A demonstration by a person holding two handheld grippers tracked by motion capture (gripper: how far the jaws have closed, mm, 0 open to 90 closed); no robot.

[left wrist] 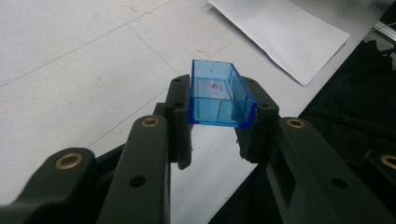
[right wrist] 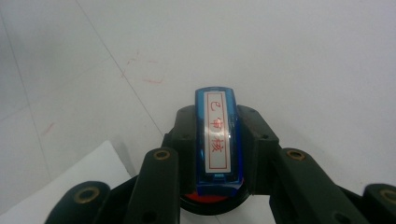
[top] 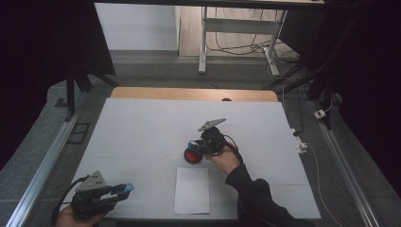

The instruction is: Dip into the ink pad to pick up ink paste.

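- Blue stamp (right wrist: 217,135): a long narrow body clamped in the right claw (right wrist: 217,140), long axis running out along the jaws; white label with red characters faces up.
- In the high view the stamp (top: 194,144) sits mid-table, its lower end over a round red ink pad (top: 192,156) in a black case; touching or just above, cannot tell.
- Right claw (top: 201,145): jaws closed tight on the stamp's two long sides.
- Left claw (left wrist: 219,126): closed on a clear blue cap (left wrist: 219,95), open box shape, long axis pointing away along the jaws; held at the near left corner of the table (top: 142,127).
- White sheet of paper (top: 192,190) lies near centre, just below the pad.
- The pad is mostly hidden under the stamp in the right claw's view; label characters too small to read with confidence.
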